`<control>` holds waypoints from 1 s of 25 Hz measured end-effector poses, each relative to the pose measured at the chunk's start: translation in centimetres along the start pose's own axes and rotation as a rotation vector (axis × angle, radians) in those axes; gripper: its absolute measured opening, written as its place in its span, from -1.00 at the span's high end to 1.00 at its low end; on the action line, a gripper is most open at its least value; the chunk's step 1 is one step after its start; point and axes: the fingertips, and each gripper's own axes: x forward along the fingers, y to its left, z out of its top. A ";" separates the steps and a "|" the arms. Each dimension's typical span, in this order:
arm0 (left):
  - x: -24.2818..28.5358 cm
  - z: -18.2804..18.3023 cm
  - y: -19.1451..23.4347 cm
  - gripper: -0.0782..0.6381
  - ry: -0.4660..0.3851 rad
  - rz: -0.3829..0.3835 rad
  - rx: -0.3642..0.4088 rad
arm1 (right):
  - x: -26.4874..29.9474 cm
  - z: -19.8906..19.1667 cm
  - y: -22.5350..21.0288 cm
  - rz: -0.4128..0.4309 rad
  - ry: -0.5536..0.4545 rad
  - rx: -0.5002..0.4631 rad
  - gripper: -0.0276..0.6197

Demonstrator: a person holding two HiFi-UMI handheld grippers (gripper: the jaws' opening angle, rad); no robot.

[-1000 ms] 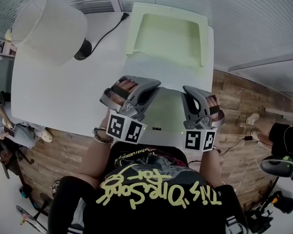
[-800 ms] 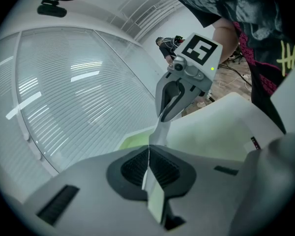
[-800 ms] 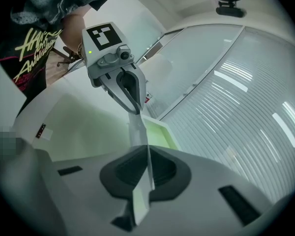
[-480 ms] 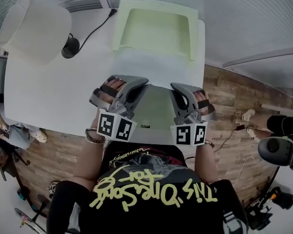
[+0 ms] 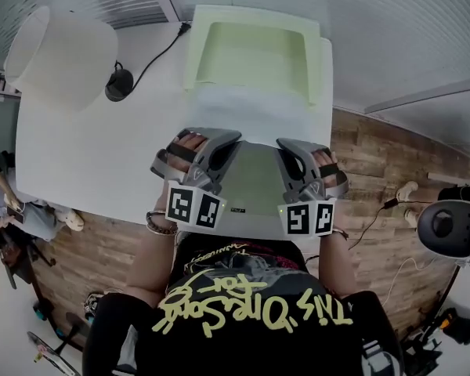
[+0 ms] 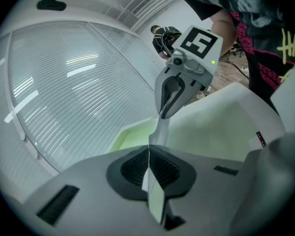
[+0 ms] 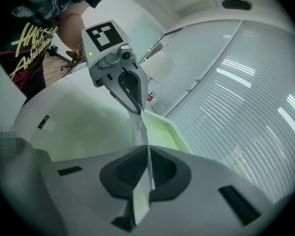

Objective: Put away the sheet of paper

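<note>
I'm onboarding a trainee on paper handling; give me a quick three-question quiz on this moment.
1. True or false: the sheet of paper lies flat inside the green tray.
2. What pinches the sheet's left edge? A) left hand-held gripper B) bare fingers C) nothing
3. What stands at the table's far left?
Key: 1 false; 2 A; 3 the white lamp.

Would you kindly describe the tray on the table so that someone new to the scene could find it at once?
Start at the white table, with the white lamp at its far left. At the far right, just beyond the held sheet of paper, lies the tray. It is shallow, rectangular and pale green, the only open container there.
</note>
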 end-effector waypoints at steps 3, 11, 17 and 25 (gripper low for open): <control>0.3 -0.4 -0.1 0.76 0.003 -0.006 0.002 | 0.3 -0.1 -0.1 -0.001 0.008 0.007 0.89; 1.0 -0.8 0.3 0.76 -0.001 -0.012 0.002 | 1.1 -0.6 -0.5 -0.001 0.025 0.008 0.89; 1.4 -1.0 0.6 0.76 -0.003 -0.013 -0.005 | 1.5 -0.7 -0.7 0.002 0.036 0.017 0.89; 2.1 -1.4 0.7 0.76 0.000 -0.012 0.000 | 2.1 -1.2 -0.7 0.009 0.051 0.016 0.89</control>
